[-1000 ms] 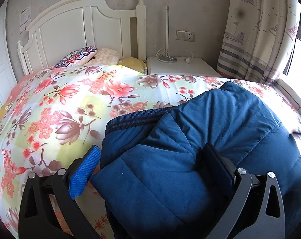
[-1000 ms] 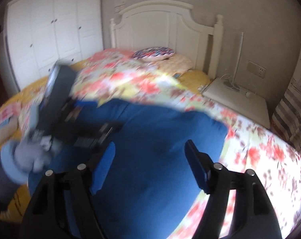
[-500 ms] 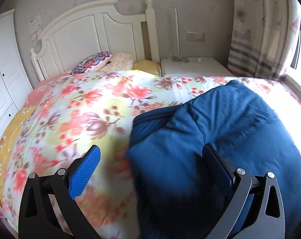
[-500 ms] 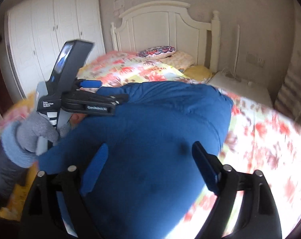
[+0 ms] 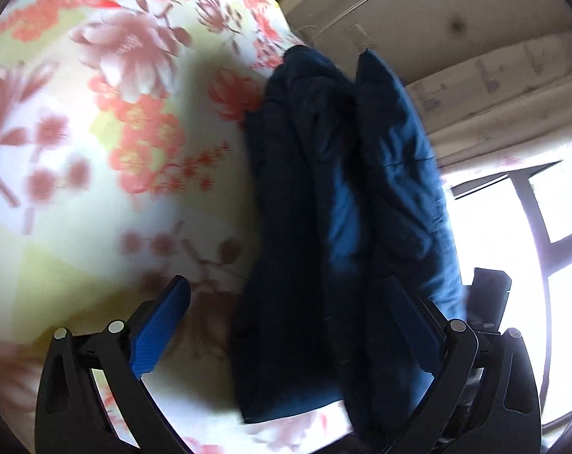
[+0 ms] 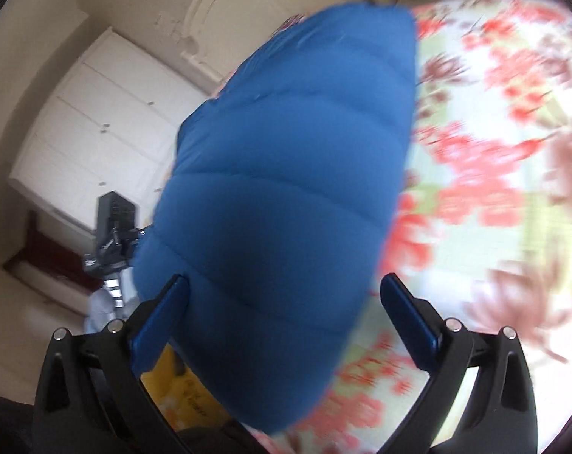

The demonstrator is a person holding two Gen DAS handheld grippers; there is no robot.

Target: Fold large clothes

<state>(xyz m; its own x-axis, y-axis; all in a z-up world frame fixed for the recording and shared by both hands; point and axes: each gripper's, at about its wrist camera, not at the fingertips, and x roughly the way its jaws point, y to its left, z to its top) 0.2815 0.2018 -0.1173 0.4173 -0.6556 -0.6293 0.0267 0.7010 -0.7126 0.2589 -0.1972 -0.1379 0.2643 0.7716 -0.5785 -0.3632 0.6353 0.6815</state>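
- We see the blue padded jacket [image 6: 286,204] lying on the bed [image 6: 493,151], on its flowered cover, folded into a long narrow bundle.
- In the right wrist view the bundle's long axis runs straight away from our right tool [image 6: 284,316], from the near end between the fingers up toward the white headboard [image 6: 248,11]. Its quilted top side faces us.
- Our right tool has just been opening and its fingers now stand spread wide; the jacket's near end sits between them, but the blue pads [image 6: 161,325] do not press on it, so it is released.
- In the left wrist view the same jacket [image 5: 346,204] shows its open edge: 2 dark layers with a brighter lining between them, running lengthways away from our left tool [image 5: 287,325].
- Our left tool is also released. Its left pad [image 5: 161,331] hangs over the bare bed cover [image 5: 96,151], and the right finger is over the fabric without clamping it.
- We judge both tools about equally near the jacket's near end, 1 at each long side, with the left on the open-edge side.
- The other tool's body [image 6: 113,227] shows beyond the bundle's left edge in the right view.
- Any next fold, we judge, would go across that long axis.
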